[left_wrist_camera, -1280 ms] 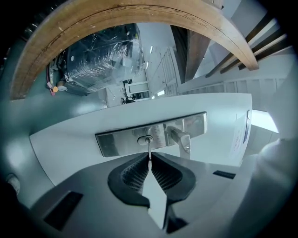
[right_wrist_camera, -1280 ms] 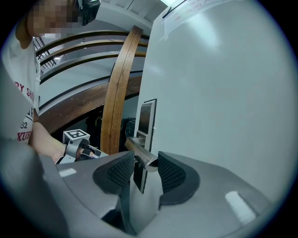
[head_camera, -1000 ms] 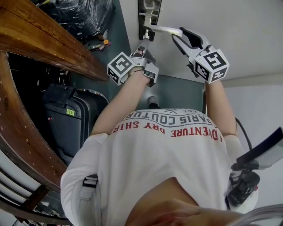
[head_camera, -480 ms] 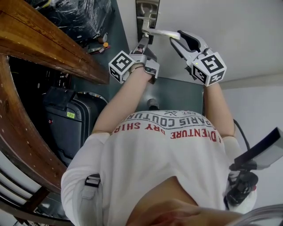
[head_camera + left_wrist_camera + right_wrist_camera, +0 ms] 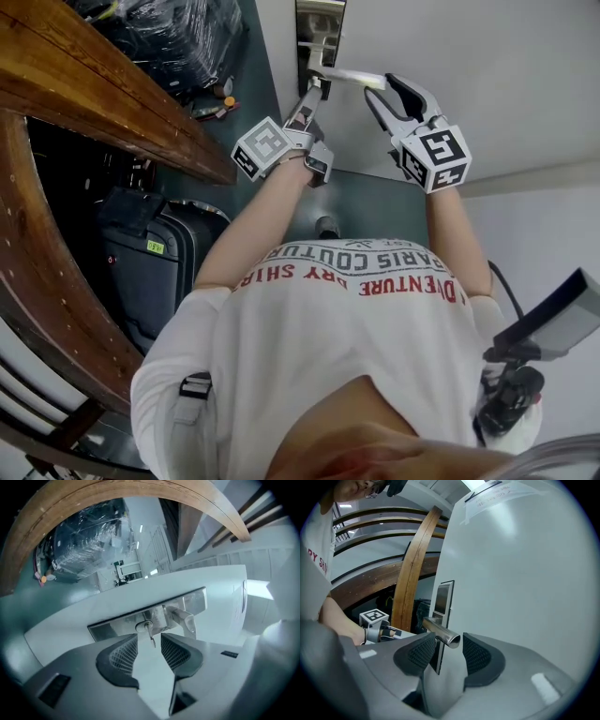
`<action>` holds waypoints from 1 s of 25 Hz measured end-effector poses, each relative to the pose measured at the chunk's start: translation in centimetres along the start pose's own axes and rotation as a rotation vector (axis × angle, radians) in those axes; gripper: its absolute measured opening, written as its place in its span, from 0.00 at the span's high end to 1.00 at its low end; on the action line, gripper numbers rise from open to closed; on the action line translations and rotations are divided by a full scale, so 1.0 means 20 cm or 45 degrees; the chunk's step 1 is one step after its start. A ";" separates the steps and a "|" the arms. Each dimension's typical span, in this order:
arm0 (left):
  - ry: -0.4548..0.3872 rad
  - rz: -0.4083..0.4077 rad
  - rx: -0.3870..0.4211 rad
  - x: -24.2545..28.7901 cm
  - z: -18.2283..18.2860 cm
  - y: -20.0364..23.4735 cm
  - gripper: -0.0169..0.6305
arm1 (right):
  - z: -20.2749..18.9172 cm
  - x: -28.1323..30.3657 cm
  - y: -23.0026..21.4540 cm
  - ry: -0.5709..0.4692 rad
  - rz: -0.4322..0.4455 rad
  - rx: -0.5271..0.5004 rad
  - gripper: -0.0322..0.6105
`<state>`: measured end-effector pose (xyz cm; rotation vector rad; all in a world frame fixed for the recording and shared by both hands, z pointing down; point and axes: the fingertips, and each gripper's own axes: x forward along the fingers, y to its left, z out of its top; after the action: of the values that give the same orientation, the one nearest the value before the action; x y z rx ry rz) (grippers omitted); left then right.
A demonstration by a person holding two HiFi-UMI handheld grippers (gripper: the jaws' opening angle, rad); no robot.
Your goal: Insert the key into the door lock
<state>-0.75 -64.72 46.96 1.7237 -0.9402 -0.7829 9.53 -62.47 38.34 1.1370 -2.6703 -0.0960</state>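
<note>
In the head view, a single steel lock plate (image 5: 319,33) sits on the edge of a white door (image 5: 487,66), and one lever handle (image 5: 349,76) runs from it towards the right. The left hand-held gripper (image 5: 314,94) points up at the plate just beneath the handle. The right hand-held gripper (image 5: 378,84) has its tips at the handle's free end. That makes two grippers, each with a marker cube. We cannot pick out the key in this view.

In the left gripper view, one thin silver key (image 5: 150,636) sticks out of the round lock cylinder (image 5: 143,626) towards the camera, seen almost edge-on. It lies in the gap between the two ribbed pads (image 5: 124,654). The jaws are narrowly apart and neither pad touches the key, so this gripper holds nothing.

In the right gripper view, the handle is a bare metal tube with its cut end facing us. It lies between the jaws, which are a little apart. The pads sit close on either side of it, and we see no firm grip.
</note>
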 end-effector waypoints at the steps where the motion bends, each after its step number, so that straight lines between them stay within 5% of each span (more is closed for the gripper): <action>1: 0.025 0.013 0.075 -0.03 0.00 0.01 0.77 | -0.02 -0.02 -0.02 0.002 -0.029 0.018 0.71; 3: 0.086 0.030 0.302 -0.09 0.02 -0.01 0.77 | -0.05 -0.05 -0.01 0.001 -0.038 0.064 0.71; 6: 0.211 -0.006 0.781 -0.27 -0.02 -0.17 0.77 | -0.08 -0.16 0.17 0.010 0.110 0.131 0.71; 8: 0.333 -0.089 1.085 -0.42 -0.11 -0.35 0.89 | -0.04 -0.27 0.36 0.023 0.199 0.153 0.72; 9: 0.397 -0.140 1.214 -0.49 -0.16 -0.45 0.97 | -0.02 -0.33 0.44 0.026 0.216 0.151 0.80; 11: 0.524 -0.219 1.389 -0.64 -0.26 -0.59 0.97 | 0.01 -0.42 0.61 0.044 0.233 0.127 0.95; 17: 0.755 -0.281 1.499 -1.04 -0.53 -0.74 0.97 | 0.02 -0.67 1.09 0.112 0.308 0.074 0.95; 25: 0.767 -0.252 1.521 -1.50 -0.69 -0.91 0.97 | 0.11 -1.00 1.44 0.085 0.390 0.148 0.95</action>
<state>0.24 -28.61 36.30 2.8628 -0.8372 0.3476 2.10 -28.12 36.79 0.7330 -2.7824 0.1491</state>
